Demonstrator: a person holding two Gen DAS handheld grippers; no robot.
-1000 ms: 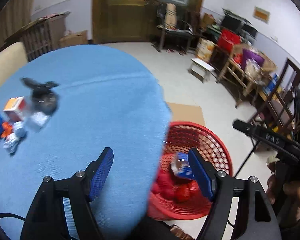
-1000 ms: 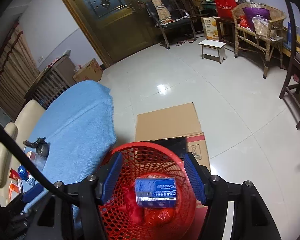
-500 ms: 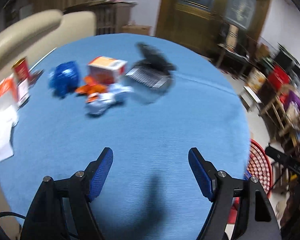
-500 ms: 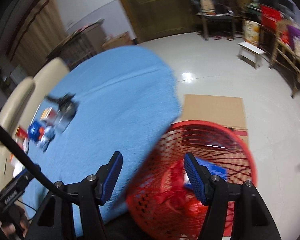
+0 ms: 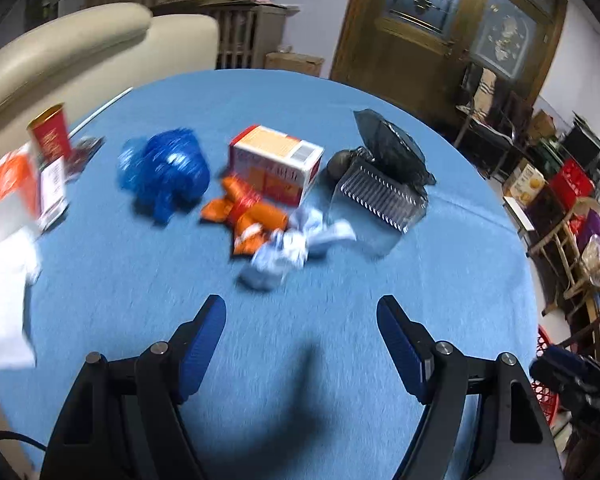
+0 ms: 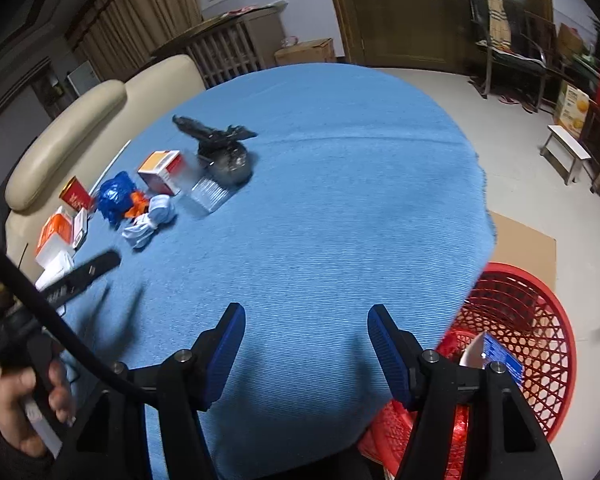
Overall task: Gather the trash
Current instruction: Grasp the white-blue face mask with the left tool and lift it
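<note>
Trash lies in a cluster on the blue tablecloth (image 5: 300,112): a crumpled blue bag (image 5: 166,170), an orange-and-white carton (image 5: 276,164), orange wrappers (image 5: 248,214), pale crumpled tissue (image 5: 296,246), a clear ribbed plastic tray (image 5: 380,198) and a black bag (image 5: 392,148). My left gripper (image 5: 302,332) hovers open and empty just short of the tissue. My right gripper (image 6: 306,338) is open and empty over the table's near edge, beside the red mesh basket (image 6: 540,320) on the floor, which holds red wrappers and a blue packet (image 6: 496,354). The same cluster (image 6: 156,196) lies far left in the right wrist view.
A red cup (image 5: 50,134), an orange box (image 5: 4,184) and white paper (image 5: 4,304) sit at the table's left edge. A cream sofa (image 5: 80,52) stands behind. Flat cardboard (image 6: 520,244) lies on the floor by the basket. Chairs and clutter line the right wall.
Both grippers swung left from over the red basket to above the table. The left one now faces the trash cluster, which has come much closer. Both stayed open and empty.
</note>
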